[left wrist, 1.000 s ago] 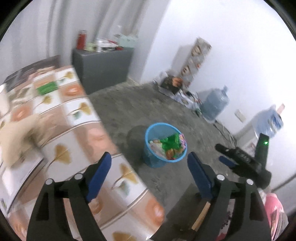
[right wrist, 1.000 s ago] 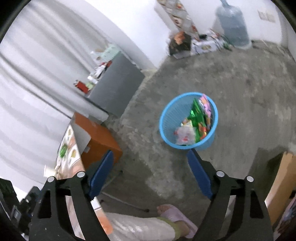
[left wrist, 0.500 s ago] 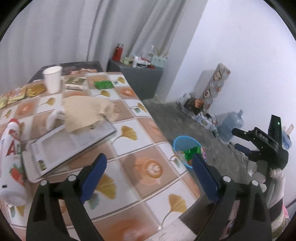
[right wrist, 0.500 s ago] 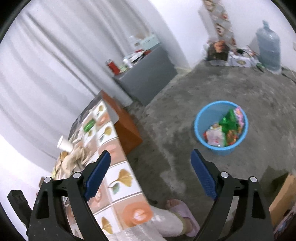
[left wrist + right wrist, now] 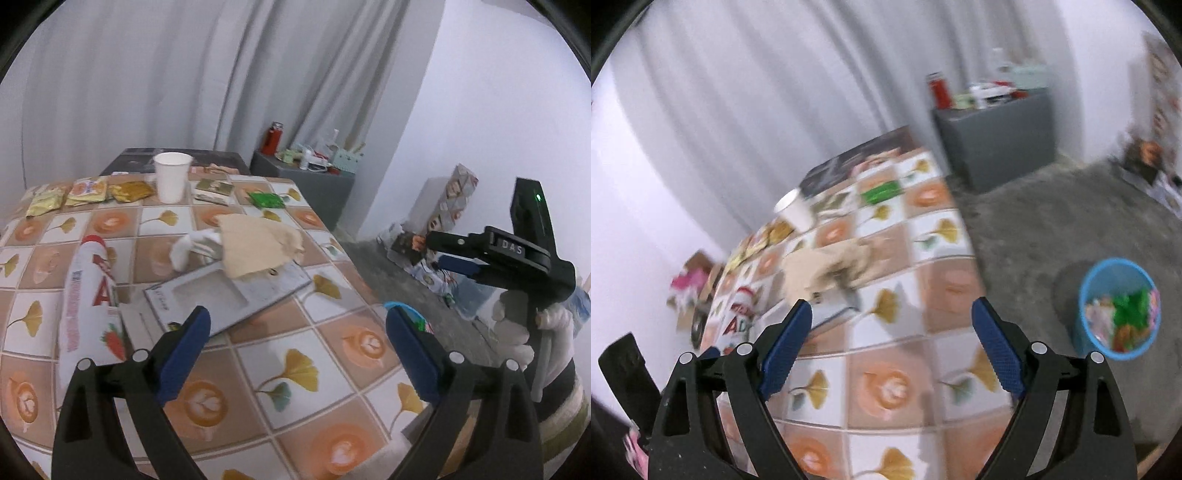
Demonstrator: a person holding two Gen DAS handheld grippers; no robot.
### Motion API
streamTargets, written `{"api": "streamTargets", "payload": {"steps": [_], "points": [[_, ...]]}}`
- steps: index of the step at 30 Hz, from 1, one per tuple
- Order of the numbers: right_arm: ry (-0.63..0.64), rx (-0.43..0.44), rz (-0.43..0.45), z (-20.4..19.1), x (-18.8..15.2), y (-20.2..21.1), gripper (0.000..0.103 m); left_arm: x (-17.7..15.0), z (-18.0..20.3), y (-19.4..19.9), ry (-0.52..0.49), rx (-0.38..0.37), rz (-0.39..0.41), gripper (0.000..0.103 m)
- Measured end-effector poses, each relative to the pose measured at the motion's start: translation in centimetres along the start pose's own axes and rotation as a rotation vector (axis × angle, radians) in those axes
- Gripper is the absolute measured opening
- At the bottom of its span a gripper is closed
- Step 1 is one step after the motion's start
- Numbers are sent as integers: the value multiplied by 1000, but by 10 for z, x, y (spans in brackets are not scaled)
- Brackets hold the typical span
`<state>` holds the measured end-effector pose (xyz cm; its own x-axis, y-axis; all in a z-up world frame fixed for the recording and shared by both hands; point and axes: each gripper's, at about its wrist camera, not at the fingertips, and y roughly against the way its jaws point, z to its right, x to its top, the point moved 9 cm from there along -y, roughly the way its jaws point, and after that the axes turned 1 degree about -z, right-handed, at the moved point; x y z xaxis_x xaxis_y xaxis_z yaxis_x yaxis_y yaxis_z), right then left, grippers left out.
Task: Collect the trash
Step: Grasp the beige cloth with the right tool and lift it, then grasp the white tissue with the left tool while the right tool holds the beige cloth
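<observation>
Both tongs wide and unloaded above the tiled table (image 5: 295, 354).
Bare floor is seen beyond the table's edge; wrappers are held in the blue bin (image 5: 1117, 314) there.

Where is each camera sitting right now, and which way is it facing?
Left wrist: on the left tongs, above the table's near edge, facing across the tiled table toward the paper cup and curtain; the right tongs and gloved right hand show at right.
Right wrist: on the right tongs, facing the same table from its end, with the blue bin on the floor at right; blurred.
Shared: table, paper cup, tan paper bag, blue bin, grey cabinet.
</observation>
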<state>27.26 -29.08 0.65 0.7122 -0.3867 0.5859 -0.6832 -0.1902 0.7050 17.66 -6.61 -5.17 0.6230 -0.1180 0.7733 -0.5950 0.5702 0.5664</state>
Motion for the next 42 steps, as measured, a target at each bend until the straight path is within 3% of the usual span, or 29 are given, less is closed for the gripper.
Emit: {"api": "streamTargets", "payload": {"steps": [3, 6, 15, 18, 19, 20, 23, 36, 42], "points": [[72, 35, -24, -27, 6, -20, 84, 0, -10, 1, 18, 10, 7, 94], [114, 52, -76, -44, 10, -50, 77, -1, -18, -1, 37, 11, 6, 94], [74, 79, -245, -59, 11, -129, 47, 1, -21, -12, 75, -15, -3, 94], [46, 98, -287, -61, 6, -139, 26, 0, -22, -14, 78, -16, -7, 94], [39, 108, -294, -63, 6, -139, 12, 0, -22, -14, 80, -15, -8, 94], [33, 119, -294, -64, 6, -138, 5, 0, -22, -15, 82, -16, -9, 94], [44, 130, -261, -68, 10, -125, 1, -3, -24, -16, 86, -12, -16, 94], [99, 250, -30, -96, 54, -19, 0, -5, -28, -14, 102, 8, -13, 94], [127, 310, 9, -104, 40, 36, 0, -1, -32, -9, 104, 29, 0, 94]]}}
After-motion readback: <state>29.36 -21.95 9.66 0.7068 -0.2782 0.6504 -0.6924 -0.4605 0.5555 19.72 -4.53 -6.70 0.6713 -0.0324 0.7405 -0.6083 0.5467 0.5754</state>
